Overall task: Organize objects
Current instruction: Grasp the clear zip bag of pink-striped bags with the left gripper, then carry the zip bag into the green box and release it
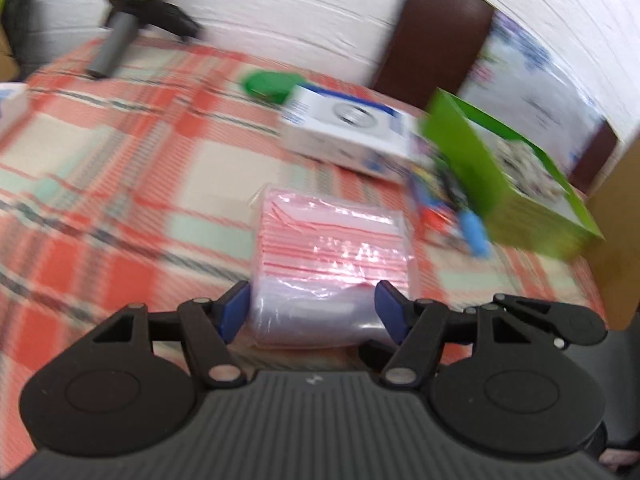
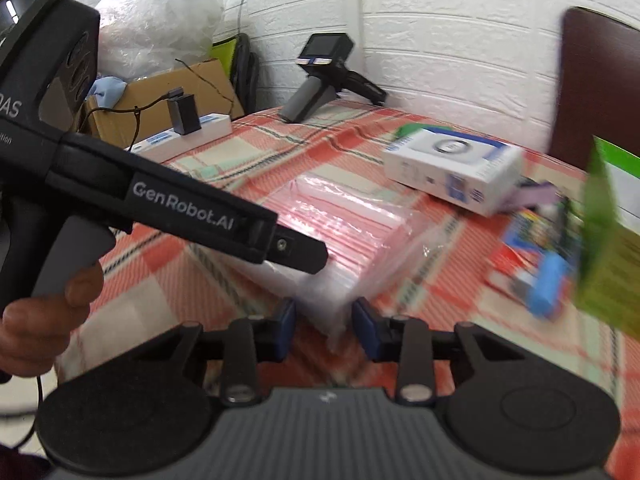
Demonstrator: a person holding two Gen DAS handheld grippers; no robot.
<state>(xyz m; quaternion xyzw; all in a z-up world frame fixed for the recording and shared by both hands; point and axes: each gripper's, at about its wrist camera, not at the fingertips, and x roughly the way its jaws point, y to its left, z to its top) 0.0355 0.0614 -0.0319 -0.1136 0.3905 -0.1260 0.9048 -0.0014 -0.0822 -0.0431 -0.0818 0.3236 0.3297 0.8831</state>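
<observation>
**Now Lining Up on the Bag of Pink Sleeves**

Right now both of my claws are converging on the clear bag of pink sleeves [image 1: 332, 256], which lies flat on the plaid tablecloth [image 1: 100, 168] near the table's front edge. My left gripper [image 1: 312, 312] stands spread wide, its blue pads flanking the bag's near end without pinching it, as far as the blur lets me judge. My right gripper [image 2: 324, 328] is parted too, with a loose corner of the bag's plastic sitting in the gap between its pads; I cannot tell whether either pad touches the film.

From the left wrist view, the white and blue box [image 1: 344, 136] sits at about 12 o'clock beyond the bag, a green lid [image 1: 272, 82] lies past it at 11, and the green open box [image 1: 516, 188] stands at 2 o'clock with a jumble of colourful small items [image 1: 444, 204] just beside it. A spare handheld gripper [image 1: 128, 16] rests on the far side at 10 o'clock.

I judge this to be the approach step for picking up the bag, with sorting barely begun. Next I need one claw to close firmly on the bag's body rather than its slack film, since thin plastic may slip or stretch. Then a level lift should carry it toward the green open box, if that is where it belongs.
</observation>
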